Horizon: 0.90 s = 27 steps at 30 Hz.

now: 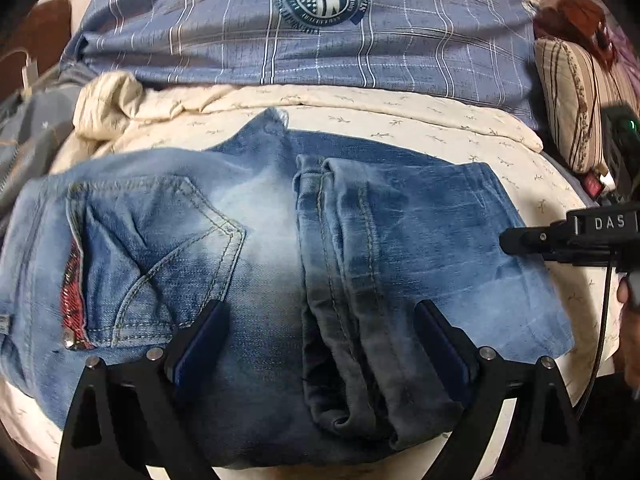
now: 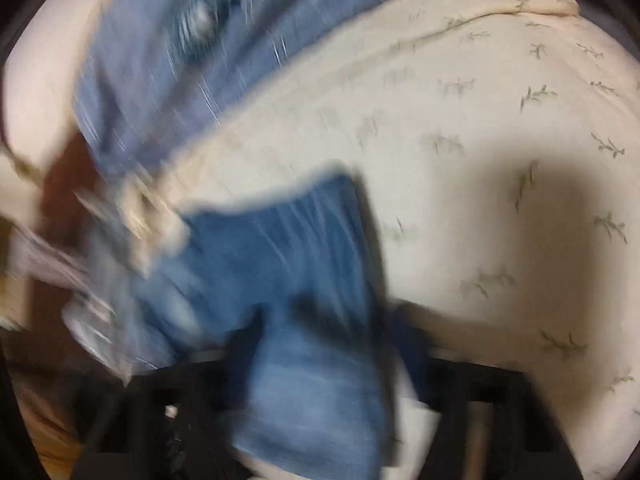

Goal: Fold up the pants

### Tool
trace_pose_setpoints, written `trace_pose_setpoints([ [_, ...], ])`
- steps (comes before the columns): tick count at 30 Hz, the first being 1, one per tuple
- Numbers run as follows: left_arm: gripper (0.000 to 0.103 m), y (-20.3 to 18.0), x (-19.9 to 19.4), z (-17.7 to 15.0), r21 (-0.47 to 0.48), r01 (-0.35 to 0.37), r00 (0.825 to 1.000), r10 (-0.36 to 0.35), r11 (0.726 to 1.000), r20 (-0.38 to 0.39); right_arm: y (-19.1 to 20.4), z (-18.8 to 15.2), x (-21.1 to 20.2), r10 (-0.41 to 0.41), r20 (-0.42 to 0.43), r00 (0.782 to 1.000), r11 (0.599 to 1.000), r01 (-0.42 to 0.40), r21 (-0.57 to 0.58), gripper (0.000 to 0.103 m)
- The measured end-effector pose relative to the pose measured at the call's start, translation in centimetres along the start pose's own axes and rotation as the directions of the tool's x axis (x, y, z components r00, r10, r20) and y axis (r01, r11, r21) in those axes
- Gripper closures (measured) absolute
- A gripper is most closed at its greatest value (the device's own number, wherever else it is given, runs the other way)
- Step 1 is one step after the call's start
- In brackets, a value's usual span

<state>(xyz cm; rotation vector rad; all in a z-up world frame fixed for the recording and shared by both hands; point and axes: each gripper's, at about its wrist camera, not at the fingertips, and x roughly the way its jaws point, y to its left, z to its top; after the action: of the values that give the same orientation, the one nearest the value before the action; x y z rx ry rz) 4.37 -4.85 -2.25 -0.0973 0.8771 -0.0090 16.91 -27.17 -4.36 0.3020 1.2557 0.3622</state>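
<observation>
Faded blue jeans (image 1: 264, 248) lie folded on a cream printed bedsheet (image 1: 400, 124). A back pocket shows at the left, and the leg hems lie across the middle. My left gripper (image 1: 320, 316) is open just above the jeans, one finger on each side of the hems, holding nothing. My right gripper (image 1: 516, 240) shows from the side at the jeans' right edge in the left wrist view. The right wrist view is blurred by motion. There the right gripper (image 2: 328, 328) stands over the jeans (image 2: 296, 264), with denim between its fingers. Its grip is unclear.
A blue plaid duvet (image 1: 312, 36) with a round logo is piled behind the jeans. A striped pillow (image 1: 576, 92) sits at the right. Grey clothing (image 1: 32, 128) and a bunched cream sheet (image 1: 108, 100) lie at the left. The sheet (image 2: 500, 184) extends right of the jeans.
</observation>
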Motion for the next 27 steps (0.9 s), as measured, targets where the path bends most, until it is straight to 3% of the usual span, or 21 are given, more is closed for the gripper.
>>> trace_pose_setpoints([
  [3,0.009,1.4,-4.4,0.6,-0.061,0.07,0.978,-0.056,0.996,0.203,1.6,1.1,-0.7,-0.05,0.001,0.999,0.997,0.05,-0.056,0.066],
  [4,0.009,2.5,-6.8,0.6,-0.092,0.037,0.951,-0.007,0.995,0.309,1.8,1.3,-0.8,-0.068,-0.011,0.998,0.995,0.067,-0.067,0.05],
  [6,0.009,4.5,-9.0,0.4,-0.179,-0.079,0.909,0.144,0.981,0.391,2.7,1.6,-2.0,-0.108,0.029,0.994,0.991,0.11,-0.073,0.026],
  [7,0.008,6.2,-9.6,0.1,-0.255,-0.172,0.882,0.264,0.951,0.389,2.7,1.6,-3.1,-0.112,0.086,0.99,0.99,0.119,-0.08,0.026],
  [8,0.007,7.5,-9.5,-0.1,-0.303,-0.227,0.874,0.331,0.926,0.356,3.6,1.8,-3.9,-0.091,0.132,0.987,0.989,0.105,-0.103,0.026],
  [9,0.007,9.0,-8.7,-0.3,-0.342,-0.279,0.876,0.384,0.897,0.292,4.5,2.2,-4.2,-0.066,0.15,0.987,0.989,0.084,-0.119,0.026],
  [10,0.007,11.0,-6.8,-0.5,-0.367,-0.334,0.895,0.415,0.868,0.166,5.7,2.8,-4.4,-0.025,0.165,0.986,0.989,0.048,-0.137,0.026],
  [11,0.007,12.4,-4.9,-0.9,-0.37,-0.361,0.912,0.407,0.856,0.052,7.2,3.5,-4.1,0.024,0.164,0.986,0.987,0.003,-0.158,0.025],
  [12,0.006,13.6,-3.1,-1.5,-0.382,-0.336,0.936,0.35,0.861,-0.034,8.8,4.2,-3.5,0.063,0.149,0.987,0.983,-0.035,-0.18,0.025],
  [13,0.005,14.3,-3.0,-2.0,-0.412,-0.291,0.95,0.313,0.863,-0.016,10.8,5.2,-2.3,0.105,0.126,0.986,0.974,-0.076,-0.212,0.025],
  [17,0.003,14.6,-3.1,-2.2,-0.425,-0.274,0.955,0.297,0.862,-0.012,16.1,7.5,3.0,0.127,0.026,0.992,0.945,-0.113,-0.308,0.025],
  [22,0.003,15.2,-2.7,-2.0,-0.423,-0.265,0.958,0.286,0.866,-0.015,20.8,8.1,9.6,-0.05,-0.032,0.998,0.887,0.03,-0.462,0.025],
  [25,0.003,14.9,-3.0,-2.1,-0.423,-0.251,0.962,0.271,0.871,-0.011,20.6,7.8,11.7,-0.064,-0.097,0.993,0.882,0.01,-0.472,0.026],
  [26,0.003,15.0,-3.0,-2.2,-0.423,-0.249,0.963,0.27,0.871,-0.012,21.0,7.3,11.7,-0.095,-0.07,0.993,0.855,0.045,-0.516,0.028],
  [27,0.003,15.1,-3.0,-2.2,-0.424,-0.25,0.963,0.27,0.87,-0.013,21.3,7.0,12.0,-0.138,-0.055,0.989,0.837,0.086,-0.541,0.042],
])
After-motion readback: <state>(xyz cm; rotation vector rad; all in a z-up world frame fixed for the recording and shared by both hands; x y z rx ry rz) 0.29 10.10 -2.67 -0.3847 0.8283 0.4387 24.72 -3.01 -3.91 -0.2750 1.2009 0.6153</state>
